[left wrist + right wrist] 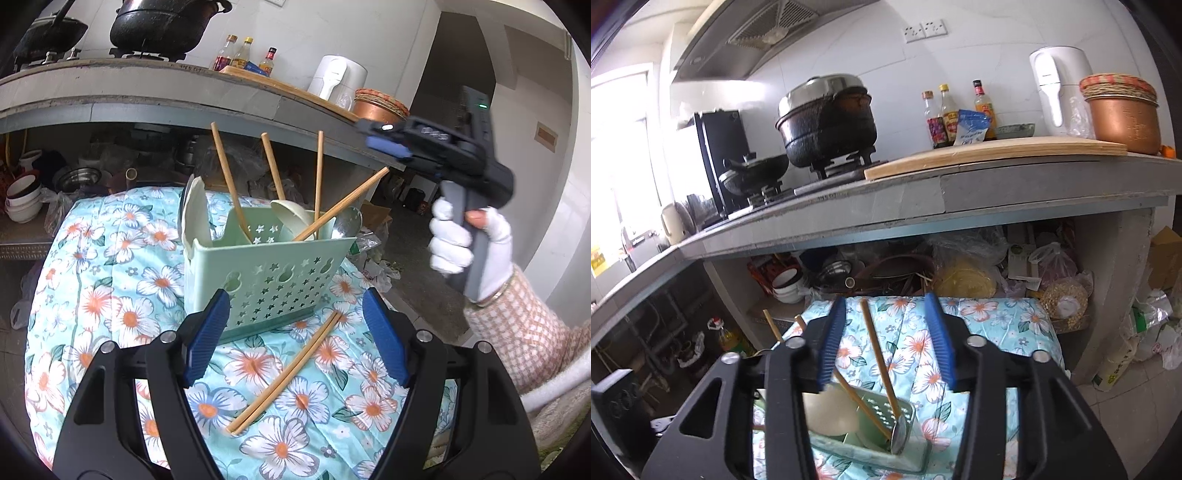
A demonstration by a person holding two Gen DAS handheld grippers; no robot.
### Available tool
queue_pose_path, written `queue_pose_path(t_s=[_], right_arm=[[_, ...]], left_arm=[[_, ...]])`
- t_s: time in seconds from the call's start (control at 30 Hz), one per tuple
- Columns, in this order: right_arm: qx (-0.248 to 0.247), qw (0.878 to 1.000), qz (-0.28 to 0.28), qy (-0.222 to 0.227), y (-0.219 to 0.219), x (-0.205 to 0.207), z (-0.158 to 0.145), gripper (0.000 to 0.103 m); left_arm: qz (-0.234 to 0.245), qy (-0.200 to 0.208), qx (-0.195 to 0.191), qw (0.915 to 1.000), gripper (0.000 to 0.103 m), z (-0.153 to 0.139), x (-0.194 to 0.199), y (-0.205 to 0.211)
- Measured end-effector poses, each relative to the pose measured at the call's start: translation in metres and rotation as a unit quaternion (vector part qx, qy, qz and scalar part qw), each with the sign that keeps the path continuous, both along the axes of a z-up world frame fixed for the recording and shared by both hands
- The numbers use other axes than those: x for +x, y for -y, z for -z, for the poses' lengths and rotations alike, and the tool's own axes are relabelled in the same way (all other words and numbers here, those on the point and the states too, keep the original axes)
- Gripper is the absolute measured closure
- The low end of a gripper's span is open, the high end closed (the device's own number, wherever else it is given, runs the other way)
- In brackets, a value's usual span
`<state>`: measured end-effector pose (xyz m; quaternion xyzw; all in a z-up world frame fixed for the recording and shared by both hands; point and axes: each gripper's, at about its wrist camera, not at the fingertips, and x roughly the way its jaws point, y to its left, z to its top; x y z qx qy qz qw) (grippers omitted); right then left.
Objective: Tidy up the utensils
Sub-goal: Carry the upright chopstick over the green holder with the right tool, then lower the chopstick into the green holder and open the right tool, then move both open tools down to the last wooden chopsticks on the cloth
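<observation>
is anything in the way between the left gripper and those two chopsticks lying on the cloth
Nothing visible. The left gripper is open and the loose chopsticks lie bare on the floral cloth between and below its fingers. The green basket stands just behind their far tips, not across them.

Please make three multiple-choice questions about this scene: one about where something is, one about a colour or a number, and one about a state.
1. Where do the two loose chopsticks lie?
A. on the counter
B. on the floral cloth in front of the basket
C. inside the basket

2. What colour is the basket?
A. pale green
B. red
C. black

3. How is the right tool now?
A. shut on a spoon
B. shut on a chopstick
C. open, holding nothing

Answers: 1 B, the pair rests on the cloth below the basket. 2 A, its star-holed walls are pale green. 3 C, its blue pads stand apart above the basket with nothing pressed between them.
</observation>
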<state>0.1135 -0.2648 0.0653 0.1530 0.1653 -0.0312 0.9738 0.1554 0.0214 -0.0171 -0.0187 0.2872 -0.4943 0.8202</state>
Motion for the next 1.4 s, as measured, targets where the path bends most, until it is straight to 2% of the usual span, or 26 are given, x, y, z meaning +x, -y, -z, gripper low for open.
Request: queue_pose_path(t_s=[0.03, 0.13, 0.3, 0.43, 0.57, 0.7, 0.83, 1.0, 1.2, 1.4], right_arm=[[0.006, 1.000, 0.003, 0.003, 0.000, -0.008, 0.000, 0.045], [0.024, 1.000, 0.006, 0.004, -0.001, -0.029, 0.006, 0.034], [0.076, 0.997, 0.018, -0.018, 0.001, -0.060, 0.034, 0.032], [0.157, 0.986, 0.017, -0.060, 0.001, -0.074, 0.079, 0.032], [0.233, 0.965, -0.001, -0.122, -0.018, -0.066, 0.137, 0.032], [0.294, 0.934, -0.024, -0.201, -0.042, -0.041, 0.192, 0.045], [0.336, 0.908, -0.026, -0.249, -0.054, -0.026, 0.232, 0.060], [0.359, 0.903, -0.016, -0.236, -0.055, -0.020, 0.242, 0.067], [0.387, 0.893, 0.000, -0.228, -0.044, -0.013, 0.253, 0.084], [0.411, 0.886, -0.002, -0.215, -0.034, -0.013, 0.259, 0.087]], left_arm=[[-0.001, -0.002, 0.001, 1.0000, 0.032, 0.002, 0.001, -0.001], [-0.002, -0.011, 0.005, 0.9999, 0.032, 0.007, 0.003, -0.002], [-0.005, -0.022, 0.022, 0.9995, 0.031, 0.018, 0.008, -0.001], [-0.012, -0.034, 0.037, 0.9987, 0.031, 0.027, 0.014, 0.000], [-0.027, -0.047, 0.065, 0.9965, 0.031, 0.040, 0.021, 0.002], [-0.036, -0.062, 0.081, 0.9941, 0.031, 0.049, 0.028, -0.001], [-0.039, -0.066, 0.093, 0.9928, 0.031, 0.054, 0.031, -0.004], [-0.038, -0.063, 0.103, 0.9920, 0.031, 0.056, 0.031, -0.006], [-0.036, -0.072, 0.101, 0.9916, 0.031, 0.059, 0.034, -0.004], [-0.033, -0.071, 0.102, 0.9917, 0.031, 0.059, 0.032, -0.003]])
